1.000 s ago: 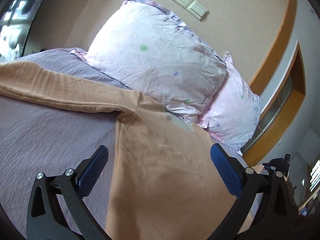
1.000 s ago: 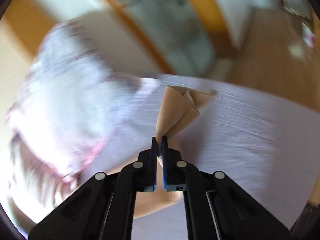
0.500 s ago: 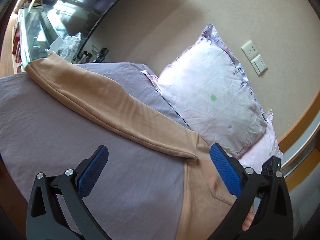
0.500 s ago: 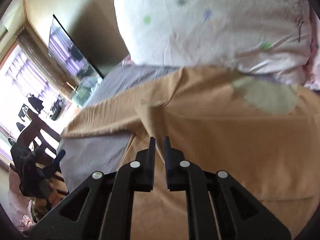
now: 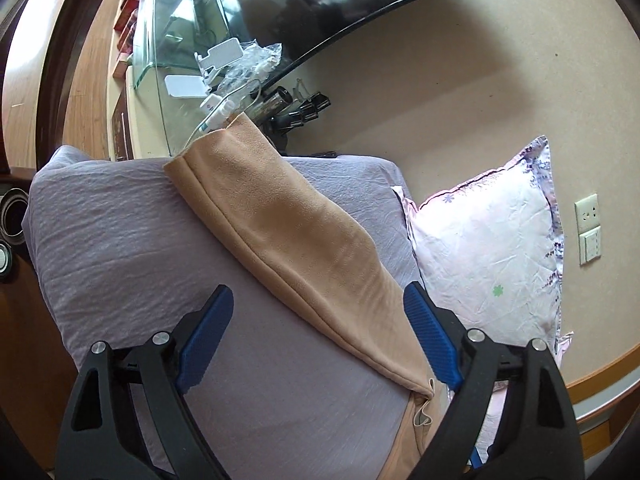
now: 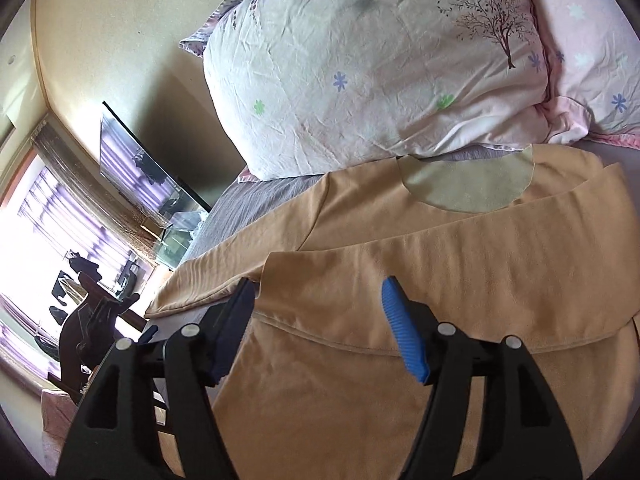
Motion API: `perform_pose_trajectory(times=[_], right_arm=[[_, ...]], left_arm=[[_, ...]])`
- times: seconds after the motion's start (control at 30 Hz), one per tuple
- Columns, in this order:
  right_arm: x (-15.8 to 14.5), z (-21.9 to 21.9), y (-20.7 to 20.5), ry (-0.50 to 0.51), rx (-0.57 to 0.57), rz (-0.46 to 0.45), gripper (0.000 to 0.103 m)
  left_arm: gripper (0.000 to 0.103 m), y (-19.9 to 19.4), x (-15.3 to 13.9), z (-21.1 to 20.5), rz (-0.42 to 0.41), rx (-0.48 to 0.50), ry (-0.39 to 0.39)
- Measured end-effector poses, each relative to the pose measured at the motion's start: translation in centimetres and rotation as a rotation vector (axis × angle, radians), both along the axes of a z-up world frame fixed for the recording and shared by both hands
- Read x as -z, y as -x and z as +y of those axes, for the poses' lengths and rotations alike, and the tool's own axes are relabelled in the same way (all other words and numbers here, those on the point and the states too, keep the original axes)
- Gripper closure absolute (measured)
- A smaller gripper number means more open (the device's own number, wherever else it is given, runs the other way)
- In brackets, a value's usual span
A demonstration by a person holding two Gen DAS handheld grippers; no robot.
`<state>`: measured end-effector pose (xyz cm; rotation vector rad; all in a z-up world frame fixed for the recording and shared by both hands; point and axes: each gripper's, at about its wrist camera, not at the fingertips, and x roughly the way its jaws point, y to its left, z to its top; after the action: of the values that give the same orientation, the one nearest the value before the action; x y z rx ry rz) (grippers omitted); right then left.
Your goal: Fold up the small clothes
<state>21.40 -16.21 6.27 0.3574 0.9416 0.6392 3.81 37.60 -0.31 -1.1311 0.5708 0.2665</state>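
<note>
A tan long-sleeved shirt (image 6: 400,360) lies flat on the grey bed sheet (image 5: 120,248). In the right wrist view one sleeve (image 6: 500,240) lies folded across the shirt's body, below the neck opening (image 6: 468,184). The other sleeve (image 5: 288,236) stretches straight out over the sheet in the left wrist view. My left gripper (image 5: 320,336) is open and empty, above that sleeve near the armpit. My right gripper (image 6: 320,328) is open and empty, just above the folded sleeve's cuff.
Two pale flowered pillows (image 6: 380,64) (image 5: 492,256) lie against the wall at the bed's head. A glass tank (image 5: 180,16) with small items stands past the bed's edge. A wall socket (image 5: 588,228) is beside the pillow.
My right gripper carried the sleeve over the shirt's body, let it go and opened wide. My left gripper swung left along the outstretched sleeve, staying open.
</note>
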Motion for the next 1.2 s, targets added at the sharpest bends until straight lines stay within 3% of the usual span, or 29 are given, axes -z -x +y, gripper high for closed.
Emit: perform_pose_trajectory(times=[0.1,0.2,0.3,0.33,0.37,0.47,0.57,0.67,0.8,0.9,0.97,1.03,1.13,1.2], right_arm=[[-0.1,0.2,0.6,-0.03,-0.025,-0.003,0.033],[-0.3,0.0,1.1,-0.053,-0.048,-0.004,0.031],[-0.9,-1.4,1.6,-0.086,-0.032,-0.027,0.029],[-1.2,-2.1,1.8,-0.095,-0.019,-0.039,0.028],[-1.4,-2.8,1.9,-0.104,-0.007,-0.048,0.027],[-1.9,-4.9,2.3,-0.12,0.024,-0.067,0.026],[-2.6,-7.5,3.0,-0.128,0.079,-0.11,0.026],[-3.1,-10.7,3.7,-0.143,0.164,-0.15,0.025],[-2.7,-14.8,4.3,-0.152,0.29,-0.152,0.025],[-1.5,-17.2,4.4,-0.135,0.356,-0.116,0.025],[-0.3,-18.6,4.2,-0.113,0.394,-0.072,0.025],[0.9,-20.0,3.9,-0.104,0.428,-0.02,0.025],[1.9,-21.5,3.6,-0.091,0.446,0.023,0.025],[2.4,-21.6,3.0,-0.087,0.428,0.041,0.029]], left_arm=[[0.018,-1.2,0.0,0.7,0.046,-0.012,0.001],[0.035,-1.6,0.3,1.4,0.068,-0.043,0.012],[0.075,-1.4,1.3,2.2,0.095,-0.073,0.043],[0.096,-1.4,1.9,2.6,0.102,-0.079,0.058],[0.099,-1.4,2.3,3.0,0.089,-0.085,0.073],[0.099,-1.7,0.8,2.1,0.089,-0.085,0.012],[0.099,-4.2,-3.9,-1.5,0.018,0.011,-0.126],[0.099,-8.1,-9.6,-8.9,-0.094,0.208,-0.276],[0.099,-12.6,-14.3,-24.3,-0.257,0.594,-0.418],[0.099,-14.1,-13.0,-37.2,-0.275,0.894,-0.539],[0.098,-14.2,-9.7,-45.8,-0.182,1.083,-0.733],[0.098,-13.1,-6.2,-51.4,-0.099,1.217,-0.895],[0.097,-10.9,-5.4,-52.3,-0.133,1.3,-0.911],[0.082,-10.3,-7.0,-49.7,-0.184,1.26,-0.869]])
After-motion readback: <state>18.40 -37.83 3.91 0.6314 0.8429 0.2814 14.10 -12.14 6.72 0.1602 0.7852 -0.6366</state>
